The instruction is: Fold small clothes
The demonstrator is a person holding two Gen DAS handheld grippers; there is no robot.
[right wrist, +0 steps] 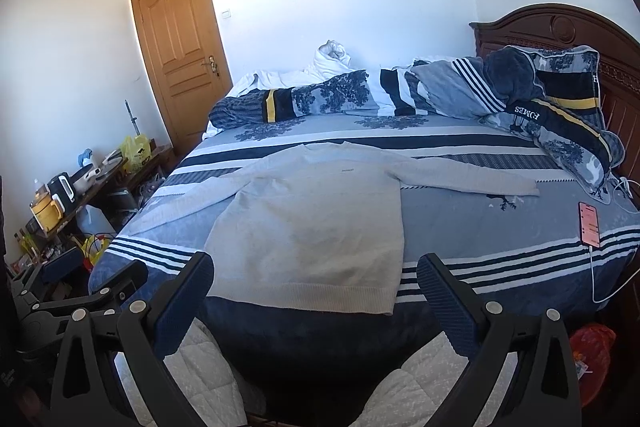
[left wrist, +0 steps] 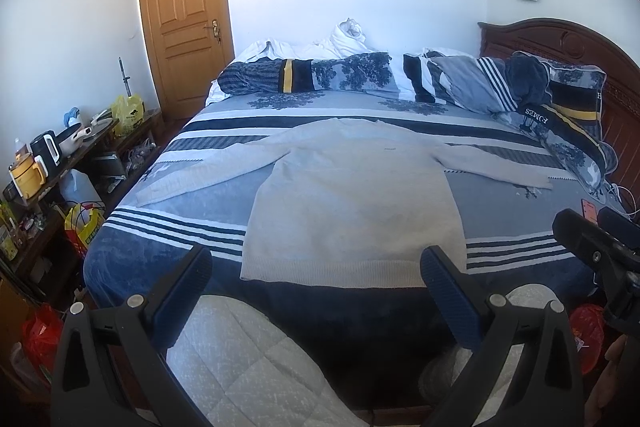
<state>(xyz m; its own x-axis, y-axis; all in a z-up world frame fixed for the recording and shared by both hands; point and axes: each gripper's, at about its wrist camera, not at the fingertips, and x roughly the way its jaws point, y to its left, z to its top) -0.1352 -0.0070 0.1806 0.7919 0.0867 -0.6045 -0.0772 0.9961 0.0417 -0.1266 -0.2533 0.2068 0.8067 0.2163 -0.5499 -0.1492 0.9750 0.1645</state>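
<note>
Both left gripper (left wrist: pixel 316 269) and right gripper (right wrist: pixel 314 275) fingers spread wide, empty, short of grey sweater (left wrist: pixel 352 203).

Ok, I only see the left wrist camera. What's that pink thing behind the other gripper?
Observer: A phone, flat on the bed, to the right of the sweater.
Operator: Is it plugged in?
Observer: Yes. A white cable runs from its near end toward the bed's edge.
Operator: Is the right gripper holding anything?
Observer: No. The right gripper is open and empty, in front of the sweater's hem.
</note>
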